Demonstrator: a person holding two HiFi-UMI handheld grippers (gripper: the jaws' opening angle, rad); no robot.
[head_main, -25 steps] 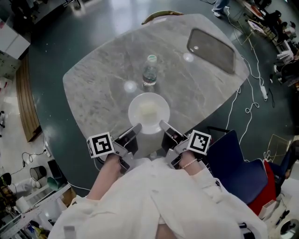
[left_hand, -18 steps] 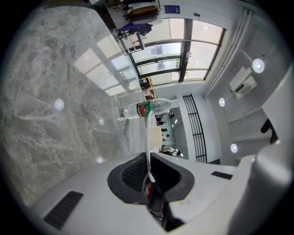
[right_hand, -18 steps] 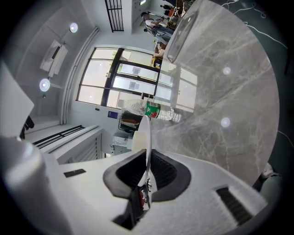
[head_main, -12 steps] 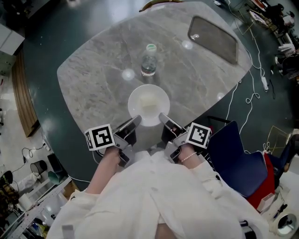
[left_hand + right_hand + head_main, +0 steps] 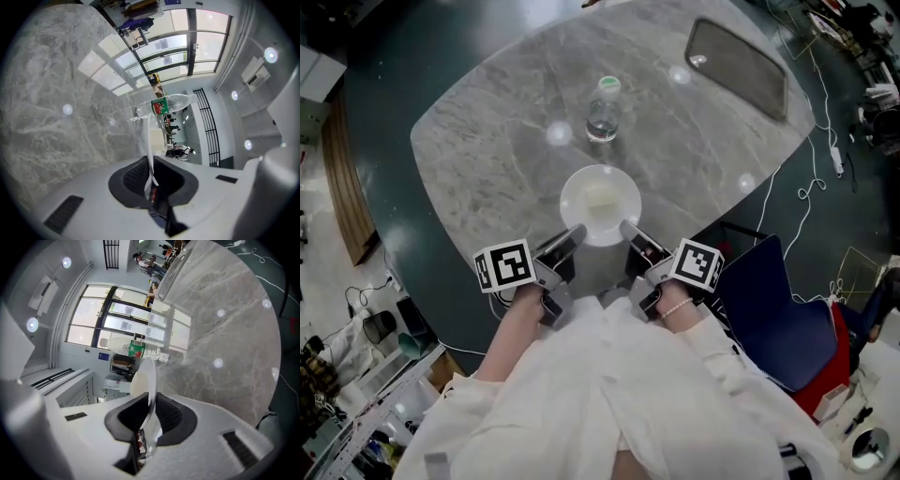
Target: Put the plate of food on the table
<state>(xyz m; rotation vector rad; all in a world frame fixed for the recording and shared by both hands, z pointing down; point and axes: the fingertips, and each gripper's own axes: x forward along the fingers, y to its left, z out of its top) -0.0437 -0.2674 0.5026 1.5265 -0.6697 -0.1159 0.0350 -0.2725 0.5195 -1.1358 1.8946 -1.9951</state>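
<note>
A white plate [image 5: 600, 204] with a pale block of food [image 5: 600, 199] is held over the near part of the grey marble table [image 5: 487, 141]. My left gripper [image 5: 573, 233] is shut on its near-left rim and my right gripper [image 5: 627, 228] is shut on its near-right rim. In the left gripper view the plate [image 5: 150, 140] runs edge-on between the jaws; the right gripper view shows the plate [image 5: 151, 380] the same way. Whether the plate touches the table I cannot tell.
A clear water bottle [image 5: 603, 110] with a green cap stands just beyond the plate. A dark tray [image 5: 739, 67] lies at the table's far right. A blue chair [image 5: 769, 319] stands at the right, and cables [image 5: 811, 187] trail on the dark floor.
Both grippers and the plate have moved a little forward over the table, toward the bottle. The grip on the rim is unchanged.
</note>
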